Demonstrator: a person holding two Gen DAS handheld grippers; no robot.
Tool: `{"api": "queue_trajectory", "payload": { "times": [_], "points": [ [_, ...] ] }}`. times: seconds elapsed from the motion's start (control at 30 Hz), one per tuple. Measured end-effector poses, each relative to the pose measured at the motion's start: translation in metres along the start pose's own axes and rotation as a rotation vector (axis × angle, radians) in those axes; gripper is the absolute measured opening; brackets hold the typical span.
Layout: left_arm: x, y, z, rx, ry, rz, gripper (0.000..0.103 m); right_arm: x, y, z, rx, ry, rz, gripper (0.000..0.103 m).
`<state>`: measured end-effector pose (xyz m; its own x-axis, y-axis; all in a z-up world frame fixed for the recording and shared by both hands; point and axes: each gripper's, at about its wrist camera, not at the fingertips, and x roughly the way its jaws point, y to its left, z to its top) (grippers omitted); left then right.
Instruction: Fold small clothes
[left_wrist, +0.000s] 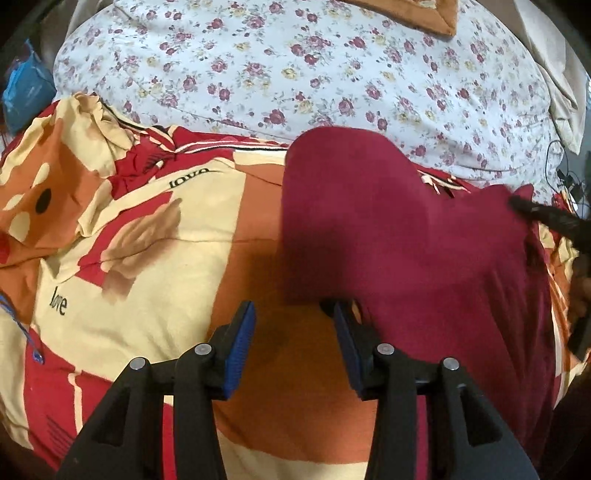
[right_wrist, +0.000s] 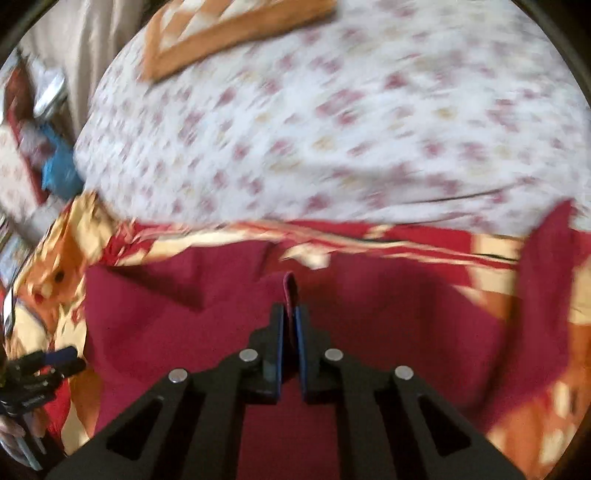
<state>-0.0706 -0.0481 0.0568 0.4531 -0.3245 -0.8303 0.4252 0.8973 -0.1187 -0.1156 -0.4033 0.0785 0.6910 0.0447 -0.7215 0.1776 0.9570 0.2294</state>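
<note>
The fold looks only started, in my judgement. One maroon garment (left_wrist: 399, 229) lies on the patterned quilt (left_wrist: 155, 236), partly spread, with no neat folded shape visible yet; most of the folding is left. The right gripper (right_wrist: 290, 321) has its jaws pressed together, pinching a raised edge of the garment. The left gripper (left_wrist: 293, 317) has its jaws spread with nothing between them; its right finger is at the near edge of the garment. I count one garment, two grippers, one quilt and one floral sheet (left_wrist: 295, 74) behind.
</note>
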Motion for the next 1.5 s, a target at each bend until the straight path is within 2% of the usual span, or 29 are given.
{"api": "queue_trajectory", "payload": {
  "times": [0.1, 0.17, 0.23, 0.33, 0.57, 0.7, 0.73, 0.83, 0.9, 1.0, 1.1, 1.2, 1.3, 1.43, 1.5],
  "points": [
    [0.002, -0.009, -0.002, 0.018, 0.008, -0.009, 0.034, -0.031, -0.035, -0.003, 0.052, -0.036, -0.117, 0.006],
    [0.003, -0.014, 0.000, 0.020, 0.011, -0.016, 0.034, -0.035, -0.056, -0.007, 0.083, -0.016, -0.164, 0.006],
    [0.006, -0.020, 0.004, 0.016, 0.008, -0.032, 0.034, -0.028, -0.071, -0.015, 0.115, 0.030, -0.187, 0.006],
    [0.013, -0.028, 0.011, 0.025, 0.007, -0.023, 0.034, -0.023, -0.076, -0.023, 0.114, 0.051, -0.189, 0.006],
    [0.037, -0.033, 0.022, 0.008, 0.004, 0.029, 0.034, -0.030, -0.076, -0.018, 0.125, -0.001, -0.187, 0.006],
    [0.049, -0.025, 0.020, -0.042, 0.052, 0.012, 0.034, -0.018, -0.090, -0.015, 0.107, -0.007, -0.271, 0.006],
    [0.047, -0.026, 0.019, -0.042, 0.049, 0.015, 0.034, -0.004, -0.096, -0.017, 0.109, 0.028, -0.291, 0.006],
    [0.034, -0.026, 0.018, -0.031, 0.033, 0.020, 0.034, 0.014, -0.112, -0.024, 0.174, 0.107, -0.242, 0.007],
    [0.021, -0.026, 0.020, -0.023, 0.006, 0.025, 0.034, 0.004, -0.118, -0.027, 0.221, 0.068, -0.221, 0.019],
    [0.002, -0.026, 0.028, -0.021, -0.044, 0.027, 0.034, -0.020, -0.121, -0.027, 0.258, 0.012, -0.216, 0.025],
    [-0.003, -0.032, 0.042, -0.032, -0.073, 0.025, 0.034, -0.031, -0.107, -0.025, 0.224, -0.008, -0.160, 0.025],
    [0.009, -0.040, 0.052, -0.037, -0.066, 0.033, 0.034, -0.020, -0.080, -0.026, 0.124, 0.030, -0.109, 0.025],
    [0.031, -0.051, 0.057, -0.021, -0.039, 0.056, 0.034, 0.005, -0.063, -0.026, 0.047, 0.074, -0.126, 0.025],
    [0.065, -0.054, 0.054, -0.008, 0.023, 0.105, 0.034, 0.038, -0.072, -0.026, 0.051, 0.122, -0.203, 0.025],
    [0.074, -0.050, 0.050, -0.029, 0.040, 0.087, 0.035, 0.044, -0.079, -0.025, 0.056, 0.098, -0.230, 0.025]
  ]
}}
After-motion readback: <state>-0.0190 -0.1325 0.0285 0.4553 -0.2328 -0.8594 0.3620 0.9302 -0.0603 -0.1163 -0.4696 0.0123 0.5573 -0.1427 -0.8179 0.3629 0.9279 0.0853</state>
